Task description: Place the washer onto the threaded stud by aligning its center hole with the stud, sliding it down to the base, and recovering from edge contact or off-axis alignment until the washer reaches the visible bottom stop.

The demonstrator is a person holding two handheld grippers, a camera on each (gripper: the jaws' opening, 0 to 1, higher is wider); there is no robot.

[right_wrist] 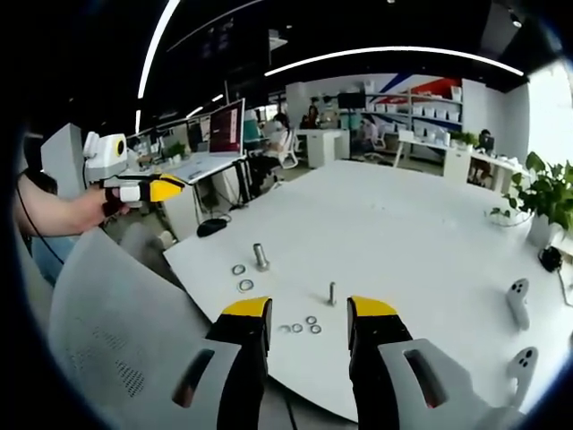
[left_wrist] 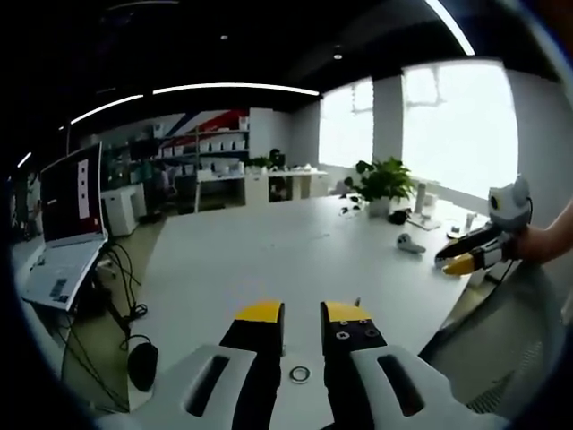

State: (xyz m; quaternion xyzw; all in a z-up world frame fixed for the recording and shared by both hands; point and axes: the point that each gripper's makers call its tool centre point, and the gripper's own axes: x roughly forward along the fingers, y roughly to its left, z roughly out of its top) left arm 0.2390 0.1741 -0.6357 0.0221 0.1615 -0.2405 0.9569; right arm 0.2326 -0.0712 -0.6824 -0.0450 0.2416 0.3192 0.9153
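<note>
On the white table (right_wrist: 403,233), in the right gripper view, a thin threaded stud (right_wrist: 331,293) stands upright just beyond my right gripper (right_wrist: 309,309), which is open and empty. A thicker bolt (right_wrist: 260,256) stands further left with two larger washers (right_wrist: 245,286) beside it. Several small washers (right_wrist: 311,321) lie between the thin stud and my jaws. In the left gripper view, my left gripper (left_wrist: 303,313) is open and empty above the table edge, and one washer (left_wrist: 300,374) lies on the table below the gap. The right gripper (left_wrist: 458,262) shows at the right, hand-held.
A laptop (left_wrist: 67,215) sits on a side desk at the left. A potted plant (left_wrist: 383,184) and white controllers (right_wrist: 517,300) lie on the far side of the table. A grey chair back (right_wrist: 107,331) is close to the table edge. The left gripper (right_wrist: 152,188) hovers off the table.
</note>
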